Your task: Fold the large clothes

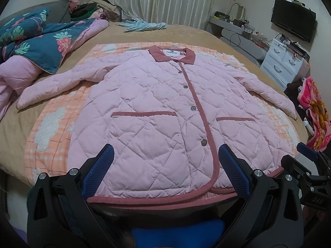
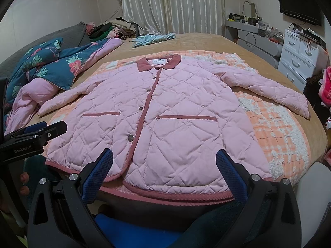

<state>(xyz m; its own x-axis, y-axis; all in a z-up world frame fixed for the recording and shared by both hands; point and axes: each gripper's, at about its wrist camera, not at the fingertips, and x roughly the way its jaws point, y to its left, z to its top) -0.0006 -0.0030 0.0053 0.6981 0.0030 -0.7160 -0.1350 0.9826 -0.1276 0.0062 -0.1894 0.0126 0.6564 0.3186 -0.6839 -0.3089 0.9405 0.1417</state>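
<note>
A pink quilted jacket (image 1: pixel 157 107) (image 2: pixel 165 111) with a dusty-red collar, trim and snap buttons lies front up, buttoned and spread flat on an orange checked blanket (image 1: pixel 51 128) (image 2: pixel 277 128) on the bed. Both sleeves stretch out to the sides. My left gripper (image 1: pixel 165 155) hangs open above the hem's left half, fingers apart, holding nothing. My right gripper (image 2: pixel 164 155) is open above the hem's right half, also with nothing in it. The right gripper shows again at the right edge of the left wrist view (image 1: pixel 308 161), and the left gripper at the left edge of the right wrist view (image 2: pixel 37 136).
A blue floral quilt (image 1: pixel 39 41) (image 2: pixel 49 68) is bunched on the bed's left side. A light blue garment (image 1: pixel 144 25) (image 2: pixel 153 38) lies near the far edge. White drawers (image 1: pixel 283 62) (image 2: pixel 300 55) and a wall screen (image 1: pixel 293 18) stand to the right. A pink printed cloth (image 1: pixel 316 111) hangs by the bed's right side.
</note>
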